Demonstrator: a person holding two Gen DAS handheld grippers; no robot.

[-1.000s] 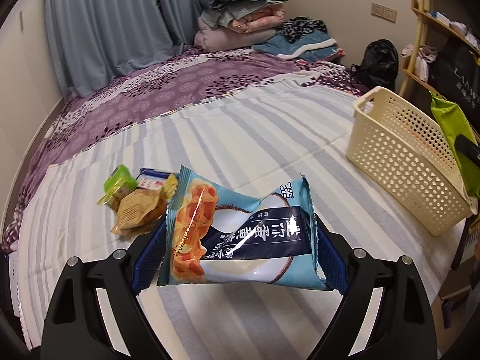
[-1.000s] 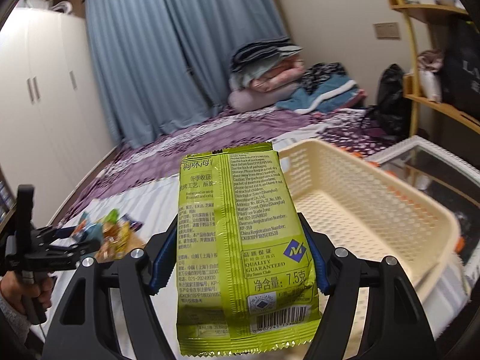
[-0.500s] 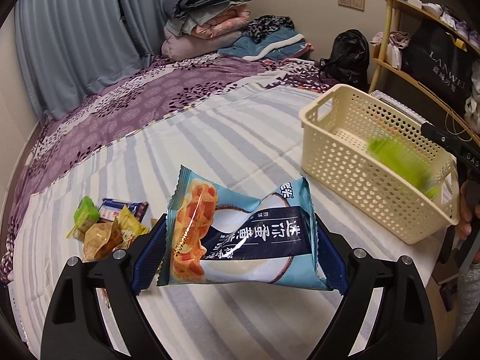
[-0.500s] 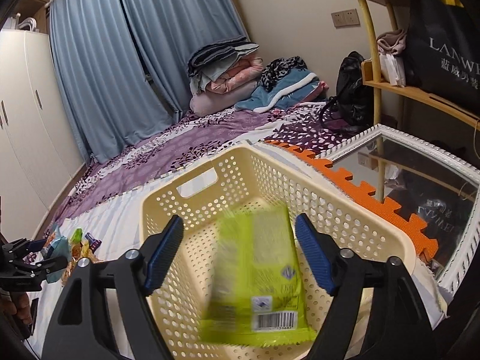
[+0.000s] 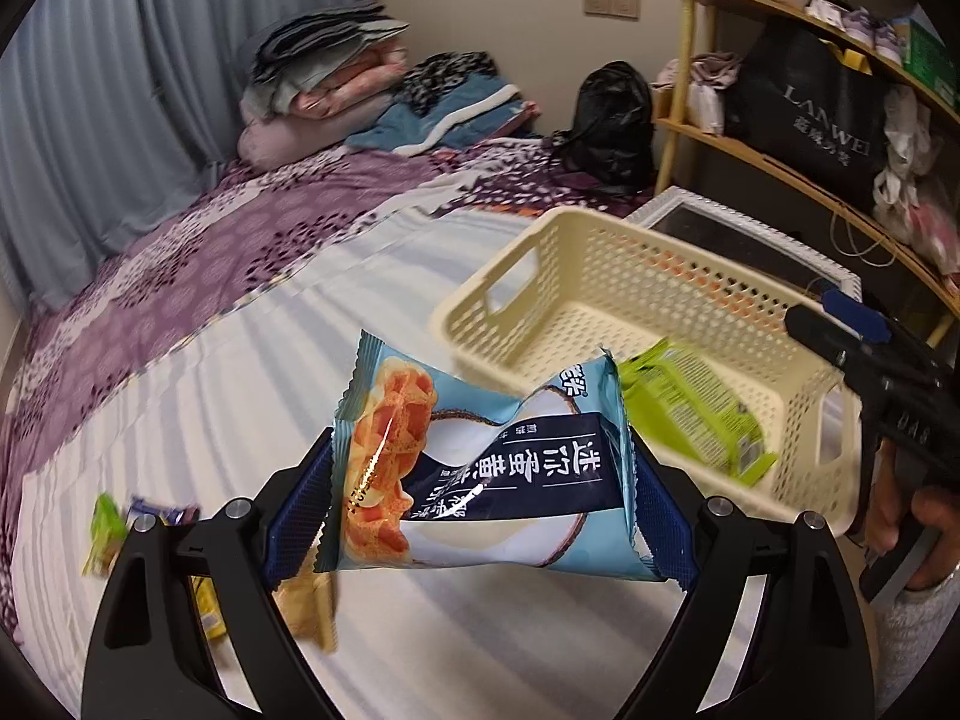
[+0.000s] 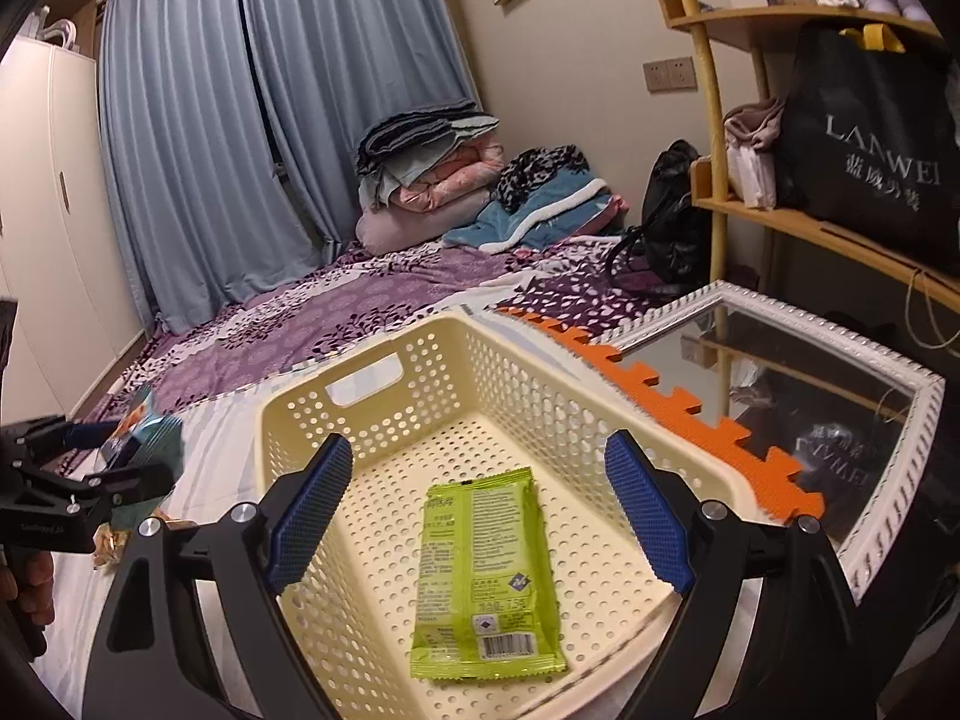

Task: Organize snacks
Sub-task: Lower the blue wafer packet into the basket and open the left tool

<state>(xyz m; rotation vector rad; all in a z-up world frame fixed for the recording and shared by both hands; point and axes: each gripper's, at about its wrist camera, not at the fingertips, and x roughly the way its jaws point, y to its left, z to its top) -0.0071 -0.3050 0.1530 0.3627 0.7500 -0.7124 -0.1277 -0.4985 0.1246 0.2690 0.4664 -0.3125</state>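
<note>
My left gripper (image 5: 480, 480) is shut on a blue snack packet (image 5: 486, 468) with Chinese lettering and holds it in the air near the cream perforated basket (image 5: 600, 276). A green snack packet (image 6: 486, 570) lies flat on the floor of the basket (image 6: 420, 384); it also shows in the left wrist view (image 5: 690, 414). My right gripper (image 6: 477, 516) is open and empty above the basket's near end. It shows at the right edge of the left wrist view (image 5: 864, 348). The left gripper with its packet shows at the left of the right wrist view (image 6: 108, 456).
Several small snack packets (image 5: 150, 534) lie on the striped sheet (image 5: 240, 360) to the left. A white-framed mirror (image 6: 810, 390) and an orange foam mat (image 6: 660, 396) lie right of the basket. Wooden shelves with a black bag (image 6: 870, 150) stand at right. Folded bedding (image 6: 432, 174) is stacked at the back.
My right gripper opened and let the green packet fall; it now lies in the basket. My left gripper has carried the blue packet right, closer to the basket.
</note>
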